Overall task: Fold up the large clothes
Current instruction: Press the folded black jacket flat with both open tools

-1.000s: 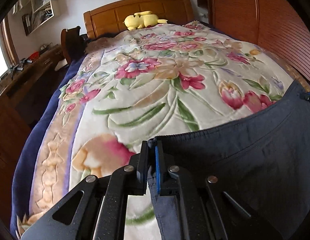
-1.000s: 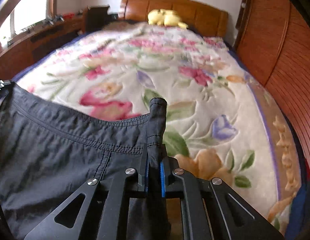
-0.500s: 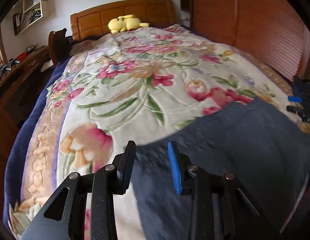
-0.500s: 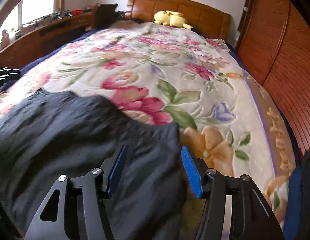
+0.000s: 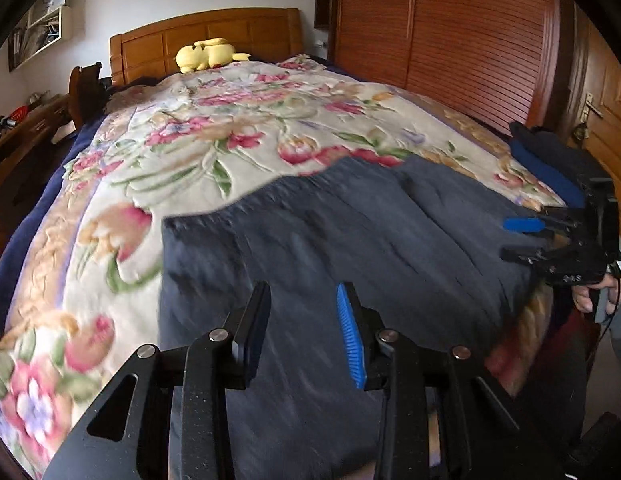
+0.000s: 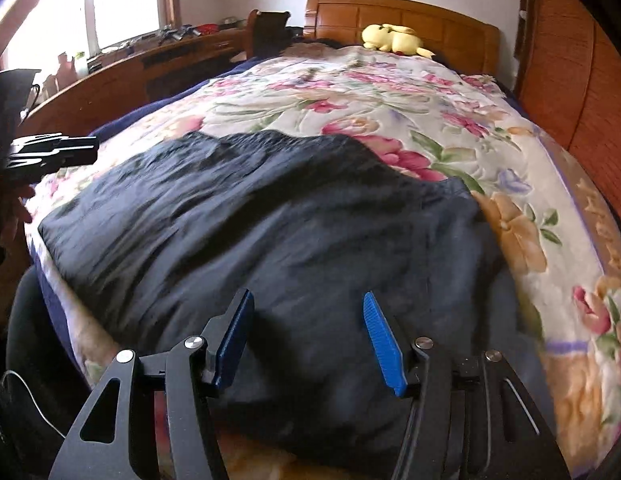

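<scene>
A large dark navy garment (image 5: 330, 232) lies spread flat across the foot of the bed, on the floral blanket (image 5: 190, 152). My left gripper (image 5: 303, 292) hovers open just above the garment's near edge, with nothing between its fingers. My right gripper (image 6: 307, 298) is also open, wider, over the same garment (image 6: 270, 220) and holds nothing. In the left wrist view the right gripper (image 5: 506, 238) shows at the far right, held by a hand (image 5: 590, 300). The left gripper (image 6: 92, 152) appears at the left edge of the right wrist view.
A yellow plush toy (image 5: 206, 54) rests by the wooden headboard. A slatted wooden wardrobe (image 5: 450, 40) runs along the right of the bed. A desk (image 6: 130, 68) stands under the window on the left. More dark clothes (image 5: 550, 160) lie at the bed's right edge.
Both grippers let go of the garment's top edge and opened. They drew back toward the foot of the bed, and the garment now lies flat on the blanket.
</scene>
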`<state>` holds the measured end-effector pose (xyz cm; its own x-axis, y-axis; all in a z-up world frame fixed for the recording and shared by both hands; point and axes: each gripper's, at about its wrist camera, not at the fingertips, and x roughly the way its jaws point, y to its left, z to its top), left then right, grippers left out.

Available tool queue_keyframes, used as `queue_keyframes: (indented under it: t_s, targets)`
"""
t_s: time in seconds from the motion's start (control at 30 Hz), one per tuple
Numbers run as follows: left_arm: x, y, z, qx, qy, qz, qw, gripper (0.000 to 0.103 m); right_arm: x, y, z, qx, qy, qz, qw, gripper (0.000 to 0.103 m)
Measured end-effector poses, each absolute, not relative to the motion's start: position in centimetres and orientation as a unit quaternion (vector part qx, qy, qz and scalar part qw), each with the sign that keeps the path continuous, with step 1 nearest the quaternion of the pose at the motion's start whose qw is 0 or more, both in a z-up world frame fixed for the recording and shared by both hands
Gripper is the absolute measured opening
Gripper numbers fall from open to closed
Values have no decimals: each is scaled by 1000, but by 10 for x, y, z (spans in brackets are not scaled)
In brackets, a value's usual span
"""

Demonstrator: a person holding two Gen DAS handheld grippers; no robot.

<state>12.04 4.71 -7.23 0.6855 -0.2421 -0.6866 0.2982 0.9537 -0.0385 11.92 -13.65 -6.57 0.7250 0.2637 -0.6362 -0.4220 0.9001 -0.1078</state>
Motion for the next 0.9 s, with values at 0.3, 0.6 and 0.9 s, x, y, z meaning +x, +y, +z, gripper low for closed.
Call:
queue_keyframes:
  t_s: [0.3, 0.6, 0.9]
  targets:
    - [88, 49, -104, 11, 391, -141, 910, 36, 119, -148, -101, -136, 336, 171, 916, 59]
    - [80, 67, -134, -1, 411, -111, 905, 36, 122, -151, -95, -117, 332, 162, 922, 60]
    - [79, 66, -140, 0, 409, -103, 907, 36, 92, -115, -80, -113, 295, 174, 933, 60]
